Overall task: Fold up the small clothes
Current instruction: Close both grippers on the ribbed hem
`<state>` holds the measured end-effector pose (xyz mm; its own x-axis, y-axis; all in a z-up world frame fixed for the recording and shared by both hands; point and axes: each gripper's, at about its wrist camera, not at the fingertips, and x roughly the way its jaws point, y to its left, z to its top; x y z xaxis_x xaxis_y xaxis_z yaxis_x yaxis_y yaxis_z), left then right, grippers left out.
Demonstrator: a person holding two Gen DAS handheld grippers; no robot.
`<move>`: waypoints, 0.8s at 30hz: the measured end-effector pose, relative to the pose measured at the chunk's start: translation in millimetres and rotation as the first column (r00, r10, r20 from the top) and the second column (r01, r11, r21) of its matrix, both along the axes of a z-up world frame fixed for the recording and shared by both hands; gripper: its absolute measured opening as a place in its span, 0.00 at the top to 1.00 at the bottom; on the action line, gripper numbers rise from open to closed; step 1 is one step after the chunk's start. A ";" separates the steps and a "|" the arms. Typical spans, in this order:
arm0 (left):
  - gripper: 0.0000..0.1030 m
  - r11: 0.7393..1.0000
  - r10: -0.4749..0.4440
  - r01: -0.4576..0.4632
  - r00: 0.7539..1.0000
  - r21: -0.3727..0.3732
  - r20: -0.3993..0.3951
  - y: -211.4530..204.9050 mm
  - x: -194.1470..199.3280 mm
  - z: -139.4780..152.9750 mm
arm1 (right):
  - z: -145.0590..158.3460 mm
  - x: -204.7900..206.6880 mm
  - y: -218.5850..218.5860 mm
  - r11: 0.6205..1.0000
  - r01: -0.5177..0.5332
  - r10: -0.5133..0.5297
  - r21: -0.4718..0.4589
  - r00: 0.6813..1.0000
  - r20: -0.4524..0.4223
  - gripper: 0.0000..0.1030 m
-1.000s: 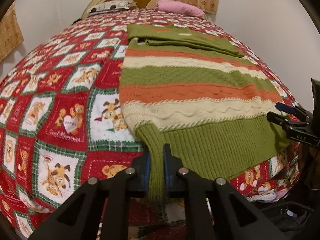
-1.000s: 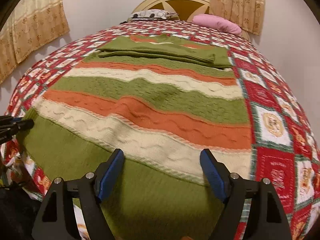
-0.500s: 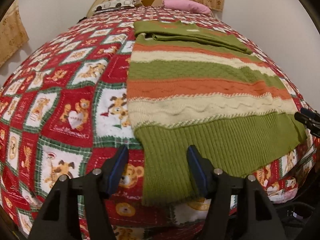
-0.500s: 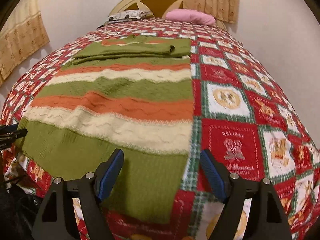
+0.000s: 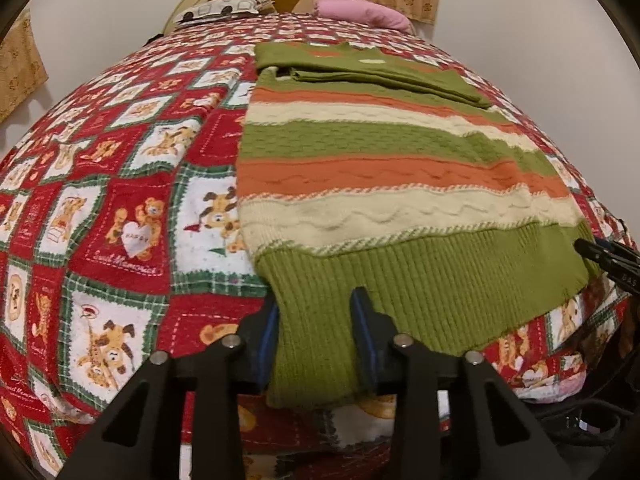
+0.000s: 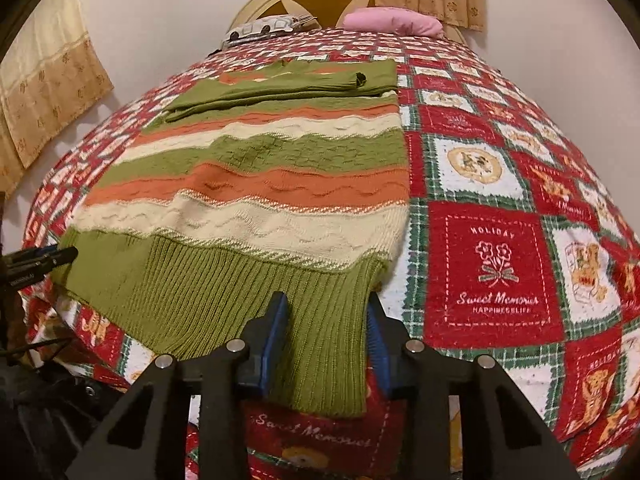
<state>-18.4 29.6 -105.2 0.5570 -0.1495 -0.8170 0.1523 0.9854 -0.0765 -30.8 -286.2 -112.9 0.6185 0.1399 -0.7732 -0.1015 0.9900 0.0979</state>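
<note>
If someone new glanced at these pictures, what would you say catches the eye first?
The striped sweater, green, orange and cream, lies flat on the red patchwork bedspread, sleeves folded across its far end. Near its green hem, the left tongs and right tongs have just been closing, each astride a hem corner.

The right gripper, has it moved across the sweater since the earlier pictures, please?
Yes. The right gripper slid rightward from mid-hem to the right corner of the sweater, beside the "Sweet Memories" square, its jaws closing around the ribbed hem.
</note>
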 end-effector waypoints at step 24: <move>0.90 0.995 -0.066 0.070 0.996 -0.067 0.052 12.1 2.3 26.5 | 38.2 -19.7 -29.3 0.968 -0.022 -0.023 0.250 0.984 0.177 0.90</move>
